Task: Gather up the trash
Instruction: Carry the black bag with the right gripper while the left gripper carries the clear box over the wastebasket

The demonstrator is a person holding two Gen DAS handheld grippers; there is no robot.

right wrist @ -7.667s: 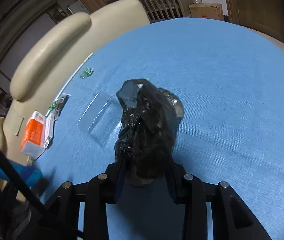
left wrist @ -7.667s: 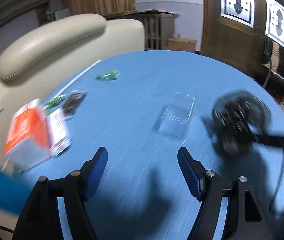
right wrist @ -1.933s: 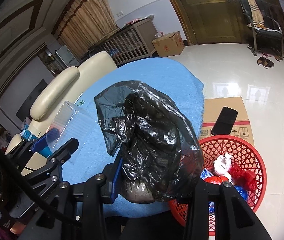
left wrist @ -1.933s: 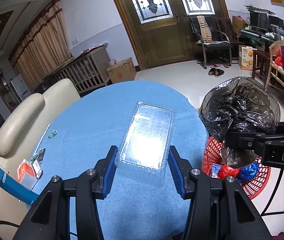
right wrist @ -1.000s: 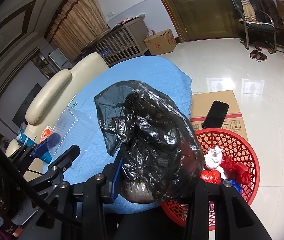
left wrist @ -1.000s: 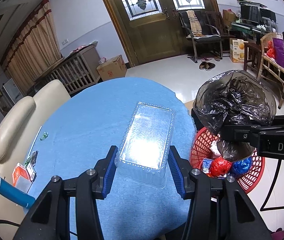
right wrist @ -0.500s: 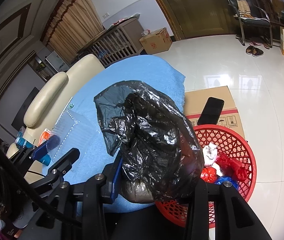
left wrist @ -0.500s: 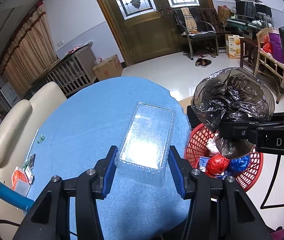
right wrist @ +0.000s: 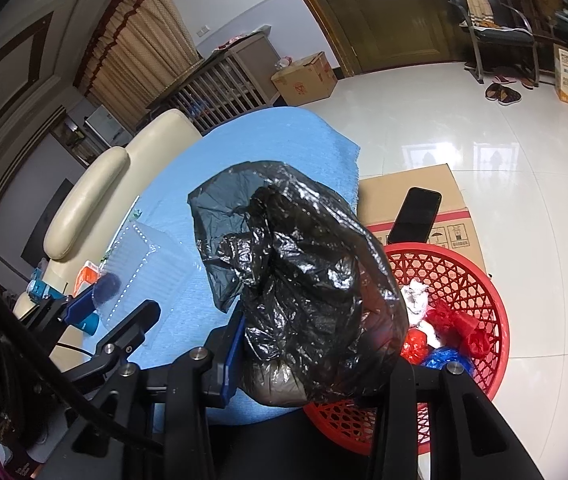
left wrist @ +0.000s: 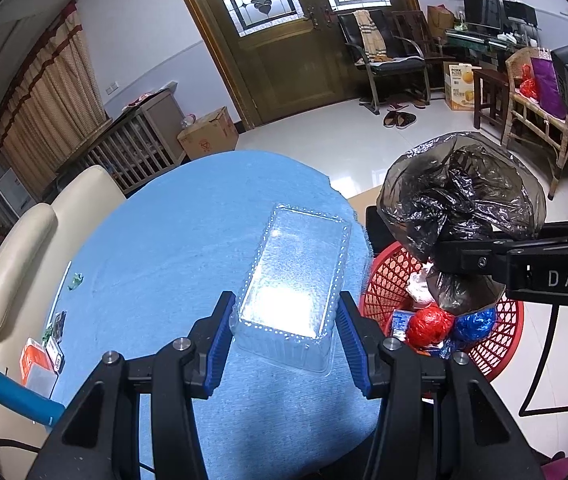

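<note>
**Above the table edge, two loads of trash held near a red basket**

Beyond both pairs of jaws spreads a round table under a blue cloth (left wrist: 171, 240), the largest thing in view, with a cream armchair (left wrist: 15, 248) at its far left side. Past the table edge, below and to the right of the left gripper's jaws, a red plastic basket (right wrist: 472, 280) stands on the pale floor. It already holds several crumpled pieces in white, red and blue, so part of the collecting looks done. A flat cardboard box (right wrist: 412, 188) with a dark phone (right wrist: 416, 214) on it lies just behind the basket.

The right gripper (right wrist: 312, 344) is clamped on a bulging black plastic bag (right wrist: 300, 272), which fills the space between its jaws and rises well above them. The basket sits just to the right of these jaws, lower down, and the bag is not yet over its middle.

The left gripper (left wrist: 284, 332) is closed on a clear plastic clamshell container (left wrist: 298, 276), its blue pads pressing the container's two long sides. The container juts forward from the jaws, above the cloth.

Far to the left of the left jaws, small litter remains on the table: an orange and white carton (left wrist: 35, 364), a dark wrapper (left wrist: 57, 324) and a green scrap (left wrist: 75, 280). As a judgement, both held items await dropping, then these leftovers.
</note>
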